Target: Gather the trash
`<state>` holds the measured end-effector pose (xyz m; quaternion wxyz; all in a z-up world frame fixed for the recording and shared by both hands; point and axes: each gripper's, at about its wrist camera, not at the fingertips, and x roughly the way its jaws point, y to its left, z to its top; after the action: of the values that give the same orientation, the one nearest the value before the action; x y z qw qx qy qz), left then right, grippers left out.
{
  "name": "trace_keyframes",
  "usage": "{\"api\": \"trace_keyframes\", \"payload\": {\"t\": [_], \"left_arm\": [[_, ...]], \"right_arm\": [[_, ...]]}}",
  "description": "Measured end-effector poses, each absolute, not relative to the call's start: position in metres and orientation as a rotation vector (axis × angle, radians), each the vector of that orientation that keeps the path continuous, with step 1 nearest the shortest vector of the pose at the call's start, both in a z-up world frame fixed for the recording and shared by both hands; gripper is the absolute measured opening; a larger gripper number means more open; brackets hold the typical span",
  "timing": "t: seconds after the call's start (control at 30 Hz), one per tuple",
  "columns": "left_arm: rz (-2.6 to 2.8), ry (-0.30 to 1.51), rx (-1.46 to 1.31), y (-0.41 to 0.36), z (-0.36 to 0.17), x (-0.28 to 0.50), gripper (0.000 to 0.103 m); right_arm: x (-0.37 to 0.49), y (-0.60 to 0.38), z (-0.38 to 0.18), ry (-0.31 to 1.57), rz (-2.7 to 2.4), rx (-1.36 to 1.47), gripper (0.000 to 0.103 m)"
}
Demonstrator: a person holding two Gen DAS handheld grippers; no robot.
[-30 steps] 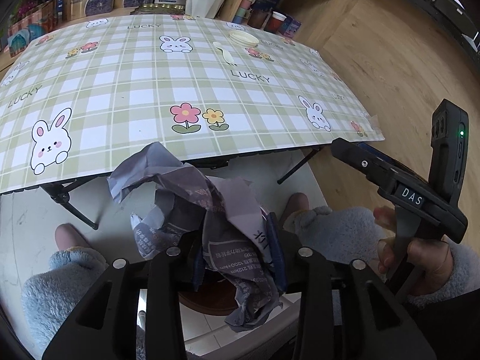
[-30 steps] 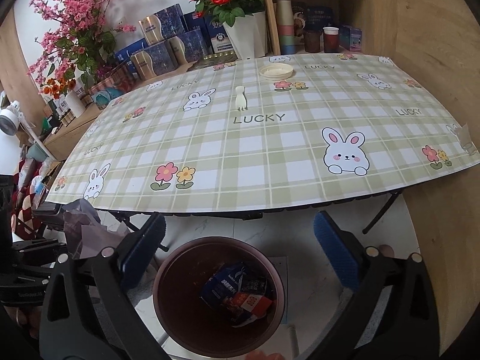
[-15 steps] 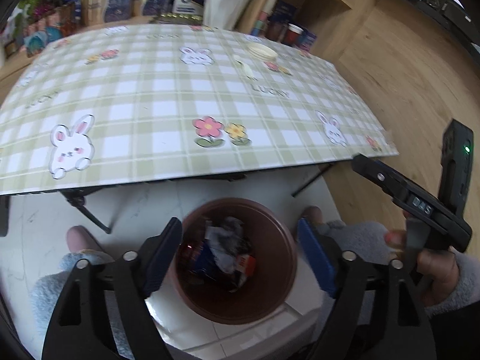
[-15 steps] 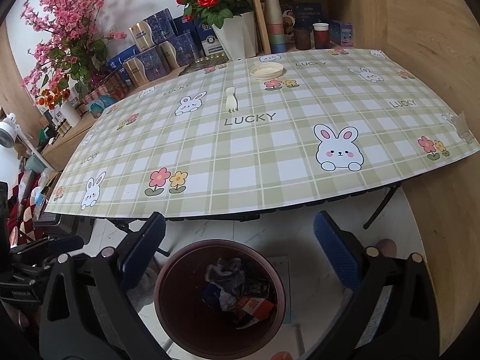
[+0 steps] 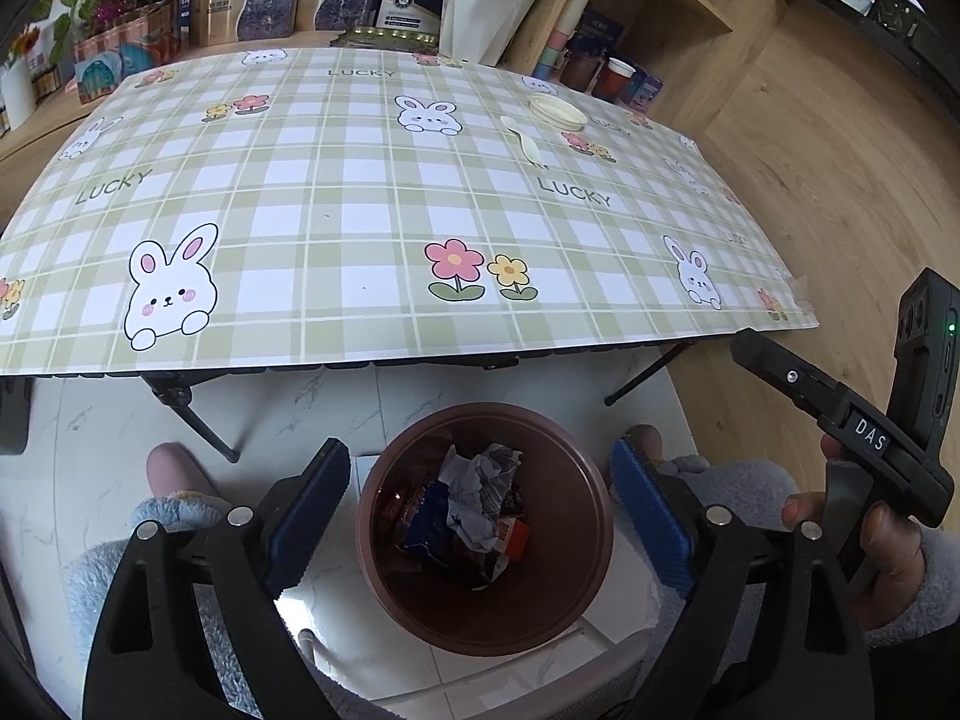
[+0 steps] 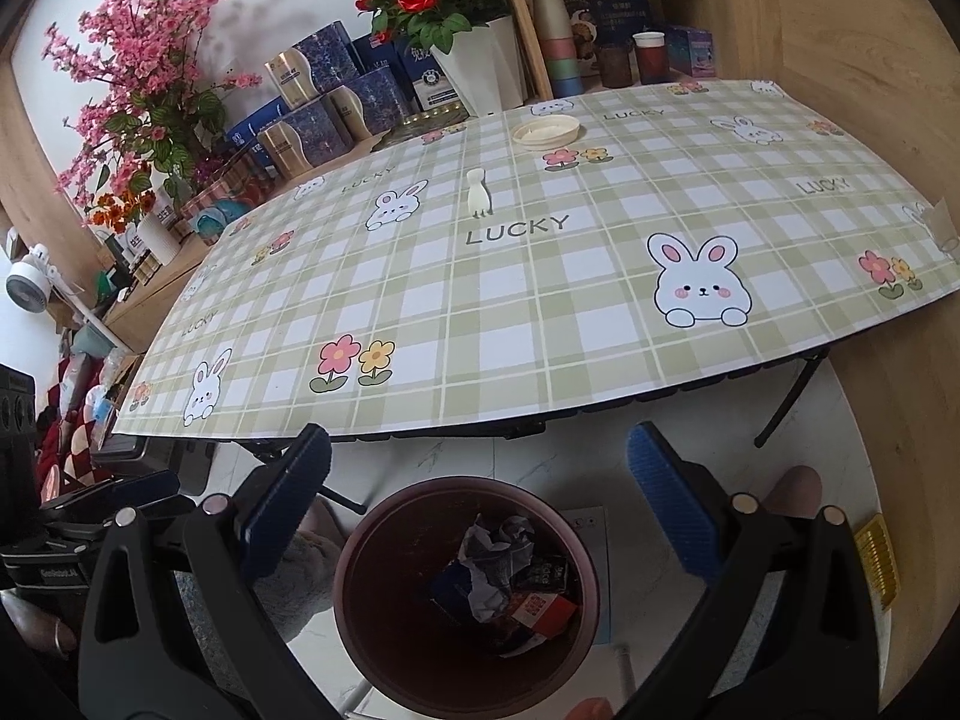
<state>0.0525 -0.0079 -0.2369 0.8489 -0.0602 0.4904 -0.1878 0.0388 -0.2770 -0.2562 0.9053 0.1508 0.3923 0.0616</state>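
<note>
Both grippers hang over the brown bin (image 5: 485,531) on the floor at the near edge of the desk (image 5: 360,228), and both are spread wide with nothing between their blue pads. The left gripper (image 5: 480,504) frames the bin's mouth, where crumpled grey paper (image 5: 483,495) lies on top of coloured wrappers. The right gripper (image 6: 480,510) sits just to the right of it, looking down into the same bin. What seems left to collect lies on the far side of the desk, well apart from both grippers: a small white spoon (image 6: 477,192) and, beyond it to the right, a shallow white dish (image 6: 546,131). The spoon's long axis runs roughly near to far, its handle toward the near edge. In the right wrist view it stands almost straight ahead; in the left wrist view it lies ahead and off to the right (image 5: 527,141). So the right gripper looks better placed for a forward reach, closing across the spoon's narrow width.
</note>
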Motion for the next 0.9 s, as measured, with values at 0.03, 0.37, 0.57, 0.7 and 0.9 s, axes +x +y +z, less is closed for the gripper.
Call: {"api": "trace_keyframes", "payload": {"t": [0.03,0.37,0.57,0.7,0.9], "left_arm": [[-0.393,1.033,-0.126,-0.008,-0.237,0.053,0.087],[-0.357,1.011,-0.123,-0.004,-0.236,0.060,0.087],[-0.342,1.012,-0.121,-0.003,-0.237,0.064,0.087],[-0.337,1.017,-0.120,-0.002,-0.239,0.066,0.087],[-0.327,1.026,-0.119,-0.001,-0.243,0.069,0.087]], "right_arm": [[0.039,-0.278,-0.258,0.816,0.127,0.319,0.098],[0.041,-0.280,-0.264,0.828,0.137,0.341,0.097],[0.043,-0.282,-0.268,0.837,0.133,0.348,0.097],[0.046,-0.282,-0.270,0.843,0.131,0.344,0.097],[0.050,-0.283,-0.273,0.853,0.130,0.338,0.097]]}}
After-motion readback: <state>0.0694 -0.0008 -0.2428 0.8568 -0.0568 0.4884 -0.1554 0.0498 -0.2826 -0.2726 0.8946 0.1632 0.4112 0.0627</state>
